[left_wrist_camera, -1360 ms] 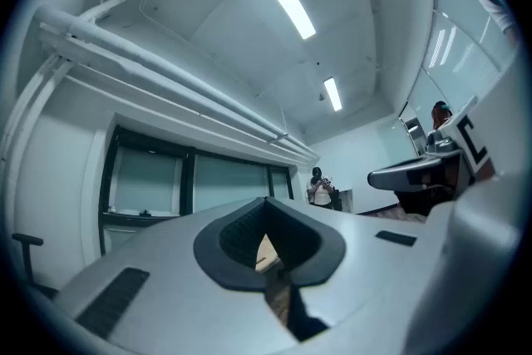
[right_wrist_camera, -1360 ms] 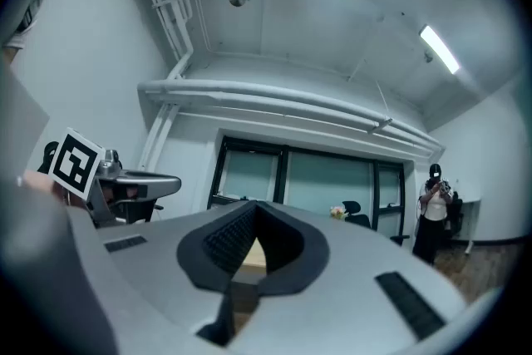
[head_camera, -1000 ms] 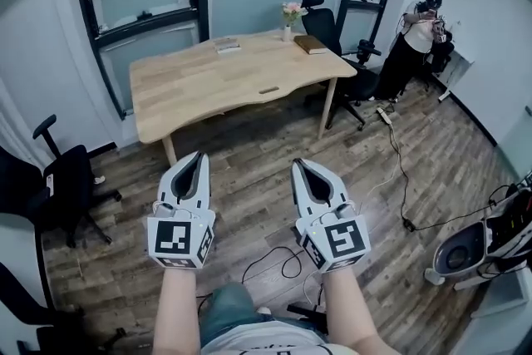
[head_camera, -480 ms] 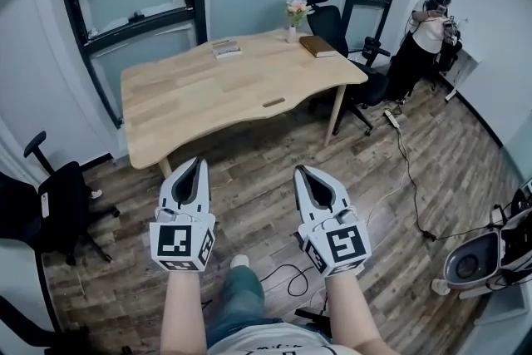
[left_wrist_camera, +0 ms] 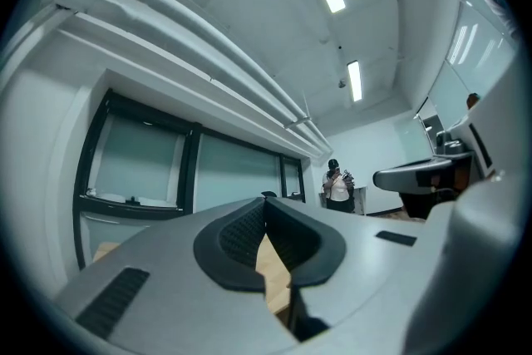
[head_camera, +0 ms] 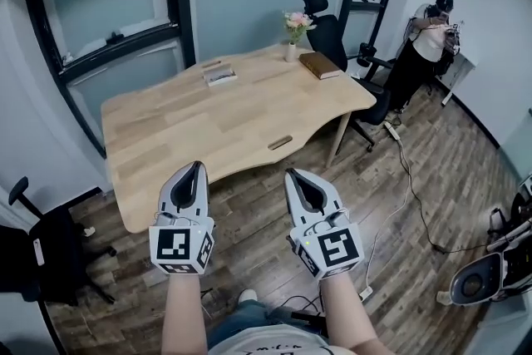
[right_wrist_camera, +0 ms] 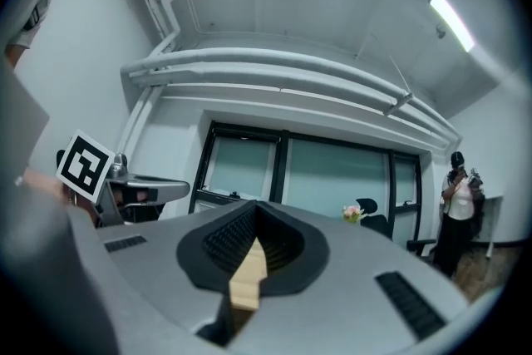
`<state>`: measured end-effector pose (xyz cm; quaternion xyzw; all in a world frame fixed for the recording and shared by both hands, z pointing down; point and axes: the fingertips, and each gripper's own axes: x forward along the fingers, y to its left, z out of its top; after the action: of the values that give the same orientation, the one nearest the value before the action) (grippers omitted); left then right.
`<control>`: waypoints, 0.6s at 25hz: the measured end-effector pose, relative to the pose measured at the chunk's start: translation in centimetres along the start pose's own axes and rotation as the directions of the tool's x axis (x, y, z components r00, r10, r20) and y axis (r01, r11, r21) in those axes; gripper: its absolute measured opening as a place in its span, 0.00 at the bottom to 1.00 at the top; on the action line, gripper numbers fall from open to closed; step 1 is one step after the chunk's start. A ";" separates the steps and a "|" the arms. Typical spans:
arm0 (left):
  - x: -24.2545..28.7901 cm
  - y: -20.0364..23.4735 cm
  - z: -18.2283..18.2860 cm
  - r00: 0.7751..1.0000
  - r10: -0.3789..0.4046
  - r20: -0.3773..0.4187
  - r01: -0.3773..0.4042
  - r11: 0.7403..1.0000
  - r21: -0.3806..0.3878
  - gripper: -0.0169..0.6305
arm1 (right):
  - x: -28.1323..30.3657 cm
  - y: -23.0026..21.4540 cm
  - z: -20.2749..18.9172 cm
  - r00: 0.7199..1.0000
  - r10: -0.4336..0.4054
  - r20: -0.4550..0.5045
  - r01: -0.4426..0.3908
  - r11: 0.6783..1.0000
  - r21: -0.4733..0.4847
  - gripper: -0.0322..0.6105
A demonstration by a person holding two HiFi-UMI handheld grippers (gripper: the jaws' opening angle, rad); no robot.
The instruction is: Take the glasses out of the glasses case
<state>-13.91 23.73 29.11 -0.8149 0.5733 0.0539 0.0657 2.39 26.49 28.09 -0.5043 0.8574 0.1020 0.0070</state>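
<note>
Grey-white left gripper [head_camera: 196, 168], right gripper [head_camera: 293, 176], black-marked cubes [head_camera: 181, 245], jeans [head_camera: 237, 322]

— Where does the table [head_camera: 224, 116] stand?
— Straight ahead, in front of the window [head_camera: 108, 12].
— What lies on it?
— A book [head_camera: 320, 65] at the far right corner, a vase [head_camera: 290, 51] just left of it, a small box [head_camera: 220, 76] near the far edge and a small flat object [head_camera: 280, 143] at the near edge.
— Around it?
— A chair [head_camera: 326, 27] behind the right end, a person [head_camera: 420, 41] farther right. The left gripper [head_camera: 196, 168] and right gripper [head_camera: 293, 175] hang side by side before the near edge.
</note>
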 end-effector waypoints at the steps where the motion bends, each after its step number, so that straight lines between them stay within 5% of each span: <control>1: 0.9 0.7 -0.2 1.000 -0.002 0.000 0.002 1.000 0.000 0.05 | 1.1 -0.1 -0.3 1.000 0.001 -0.005 -0.001 1.000 -0.002 0.06; 15: 11.7 6.6 -4.8 0.998 0.012 -0.055 -0.011 1.000 0.006 0.05 | 13.0 -6.4 -5.7 0.999 -0.005 -0.036 0.007 0.998 0.055 0.07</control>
<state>-16.13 9.86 31.62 -0.8126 0.5796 0.0303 0.0521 2.10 11.24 31.15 -0.5083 0.8584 0.0690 0.0058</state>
